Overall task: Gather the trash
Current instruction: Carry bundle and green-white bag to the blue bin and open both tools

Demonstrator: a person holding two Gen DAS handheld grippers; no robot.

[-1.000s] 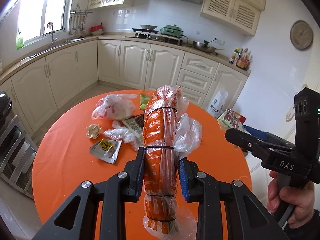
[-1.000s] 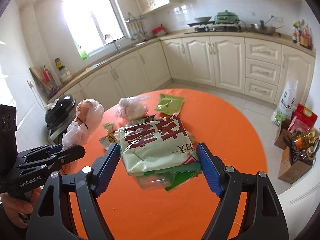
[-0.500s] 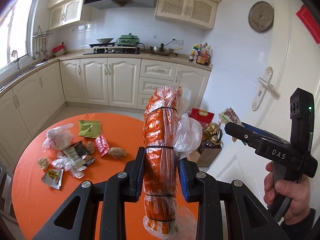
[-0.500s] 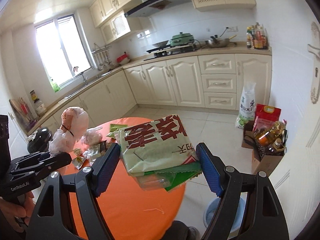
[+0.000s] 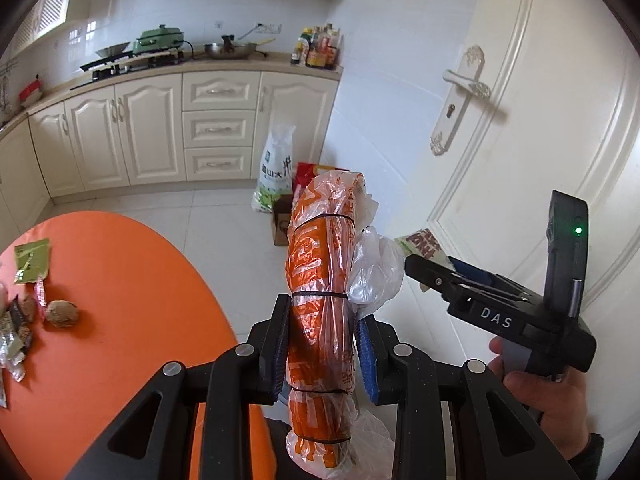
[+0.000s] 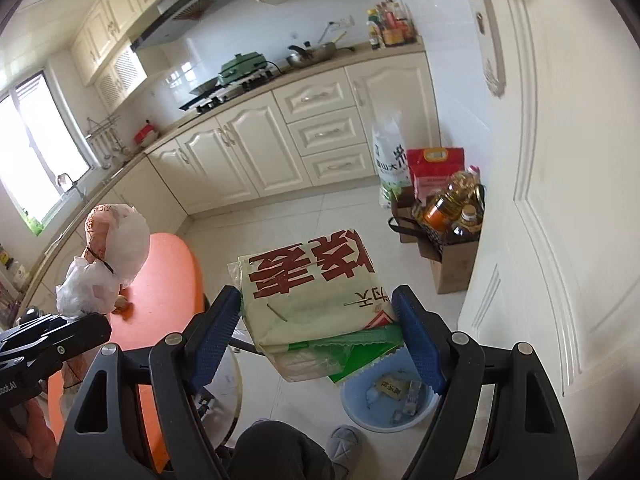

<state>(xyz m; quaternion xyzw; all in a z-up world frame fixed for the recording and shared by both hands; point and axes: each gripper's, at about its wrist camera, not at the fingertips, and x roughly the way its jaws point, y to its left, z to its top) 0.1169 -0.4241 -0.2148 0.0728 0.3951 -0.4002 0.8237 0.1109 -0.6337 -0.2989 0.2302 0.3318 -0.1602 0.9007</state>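
My left gripper (image 5: 322,344) is shut on a long orange plastic bundle (image 5: 322,280) tied with black bands, held upright off the right edge of the orange table (image 5: 132,300). My right gripper (image 6: 316,336) is shut on a stack of flat packets, white with red characters on top (image 6: 316,292), held over the floor above a blue bin (image 6: 390,398) with some scraps inside. The bundle also shows in the right wrist view (image 6: 108,256). Several wrappers (image 5: 32,264) and a brown lump (image 5: 60,313) lie on the table at the left.
A white door (image 5: 532,140) stands close on the right. A cardboard box with oil bottles (image 6: 448,232), a red bag and a white rice bag (image 6: 390,164) stand by the cabinets. A knee and a grey slipper (image 6: 342,440) are below.
Both grippers have swung right, away from the table, toward the door and floor. The trash pile has slid to the far left of the view. The blue bin has come into view.
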